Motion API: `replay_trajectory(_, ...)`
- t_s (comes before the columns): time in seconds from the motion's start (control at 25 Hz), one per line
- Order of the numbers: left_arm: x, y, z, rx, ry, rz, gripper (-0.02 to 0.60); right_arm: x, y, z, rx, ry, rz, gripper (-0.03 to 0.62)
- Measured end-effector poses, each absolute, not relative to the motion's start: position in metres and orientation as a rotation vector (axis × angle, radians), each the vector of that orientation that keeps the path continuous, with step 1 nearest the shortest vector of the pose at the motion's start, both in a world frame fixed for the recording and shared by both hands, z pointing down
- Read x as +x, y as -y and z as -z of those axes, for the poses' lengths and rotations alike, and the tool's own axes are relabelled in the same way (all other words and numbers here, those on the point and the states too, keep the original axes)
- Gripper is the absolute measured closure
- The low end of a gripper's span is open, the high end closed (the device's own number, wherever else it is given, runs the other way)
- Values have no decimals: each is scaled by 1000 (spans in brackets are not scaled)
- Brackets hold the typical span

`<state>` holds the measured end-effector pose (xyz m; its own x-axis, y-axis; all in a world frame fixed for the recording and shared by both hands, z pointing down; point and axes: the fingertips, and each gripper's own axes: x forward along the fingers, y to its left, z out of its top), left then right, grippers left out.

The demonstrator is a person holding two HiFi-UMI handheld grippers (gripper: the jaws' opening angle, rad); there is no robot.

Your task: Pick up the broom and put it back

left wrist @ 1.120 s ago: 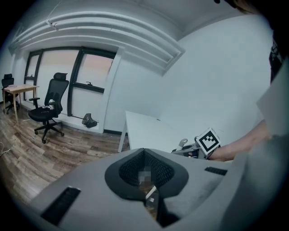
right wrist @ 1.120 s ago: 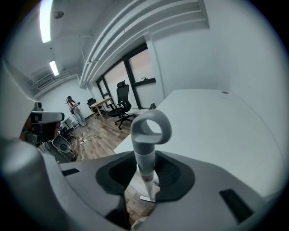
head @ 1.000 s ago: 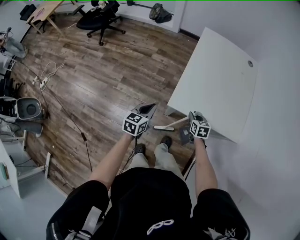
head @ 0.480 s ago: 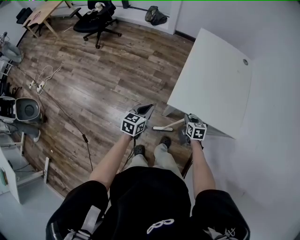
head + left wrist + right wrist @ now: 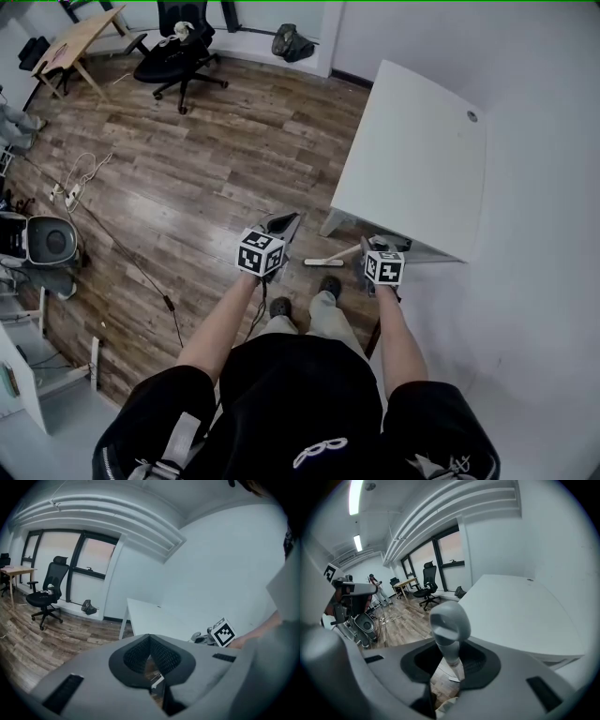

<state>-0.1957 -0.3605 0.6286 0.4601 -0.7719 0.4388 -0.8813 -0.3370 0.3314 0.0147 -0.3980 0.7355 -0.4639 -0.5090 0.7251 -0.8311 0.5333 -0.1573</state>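
The broom (image 5: 333,255) shows from above as a white shaft slanting from my right gripper down towards the wooden floor. Its grey handle end (image 5: 449,625), with a hanging hole, stands up between the right gripper's pads. My right gripper (image 5: 368,248) (image 5: 451,660) is shut on that handle, beside the near corner of the white table (image 5: 412,159). My left gripper (image 5: 284,225) (image 5: 150,641) hovers to the left of the broom. Its pads meet at the tip and hold nothing. The broom's head is mostly hidden.
The white table (image 5: 511,611) stands against the white wall on the right. A black office chair (image 5: 178,52) and a wooden desk (image 5: 66,47) are far across the floor. A cable (image 5: 141,272), a power strip (image 5: 70,187) and a grey bin (image 5: 52,242) lie at the left.
Both grippers and the held broom have drifted slightly left in the head view as the person steps along the table. Neither grip has changed.
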Motion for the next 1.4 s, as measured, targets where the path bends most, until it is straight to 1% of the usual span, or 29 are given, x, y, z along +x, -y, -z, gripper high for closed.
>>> replay_trajectory(0.64, -201, 319, -612, 2297, 1284, -274, 571, 24, 355, -690, 1266, 2150, -603, 477)
replay_trajectory(0.92, -192, 306, -594, 2350, 1247, -246, 570, 26, 351, -645, 1358, 2183, -570, 477)
replay_trajectory(1.4, -181, 270, -572, 2403, 1251, -251, 570, 29, 311, -576, 1390, 2256, -500, 477)
